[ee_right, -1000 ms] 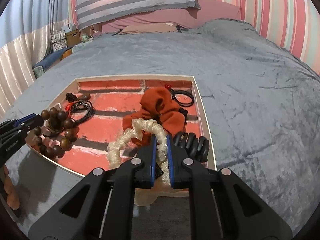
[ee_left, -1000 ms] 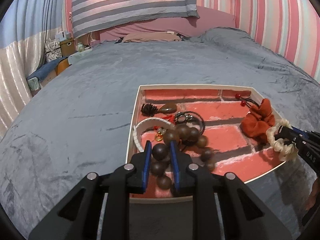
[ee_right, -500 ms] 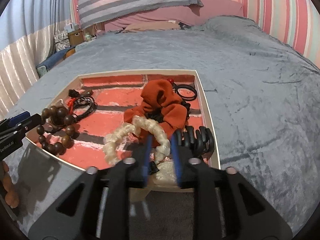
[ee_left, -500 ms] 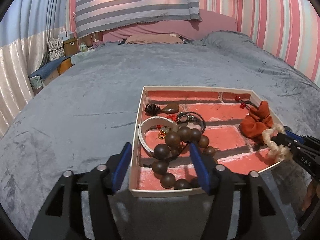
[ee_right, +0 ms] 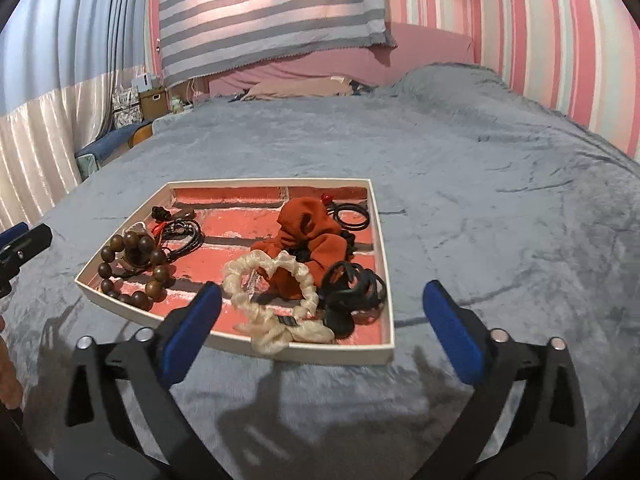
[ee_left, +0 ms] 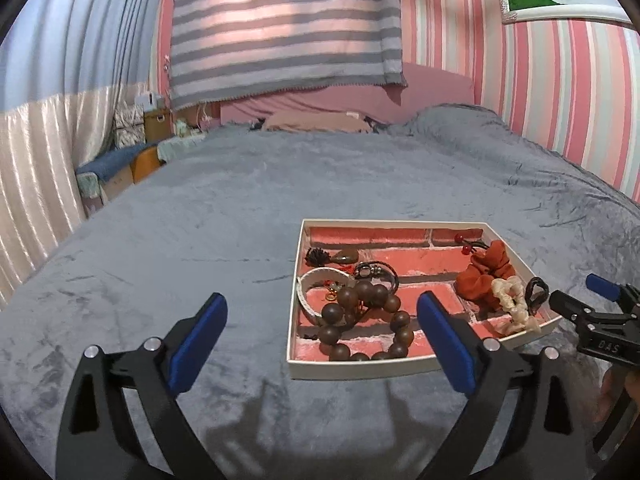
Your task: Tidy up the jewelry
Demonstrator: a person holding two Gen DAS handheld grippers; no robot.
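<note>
Two grippers released above a jewelry tray on a bed.

The left gripper [ee_left: 322,332] and the right gripper [ee_right: 322,320] both have their blue-padded jaws opening wide, with nothing pressed between the pads. The white-rimmed tray [ee_right: 240,344], lined with a red brick pattern, sits on the grey bed cover [ee_right: 480,200]. Inside it, a string of brown wooden beads [ee_left: 360,320] lies at the left near corner beside a white bangle [ee_left: 310,284] and a dark cord bracelet [ee_left: 378,270]. A rust-orange scrunchie [ee_right: 310,232] occupies the middle, touching a cream scrunchie [ee_right: 276,308] that drapes onto the near rim. A black claw clip [ee_right: 352,288] lies just beside it, and thin black rings [ee_right: 351,216] rest near the far right corner.
</note>
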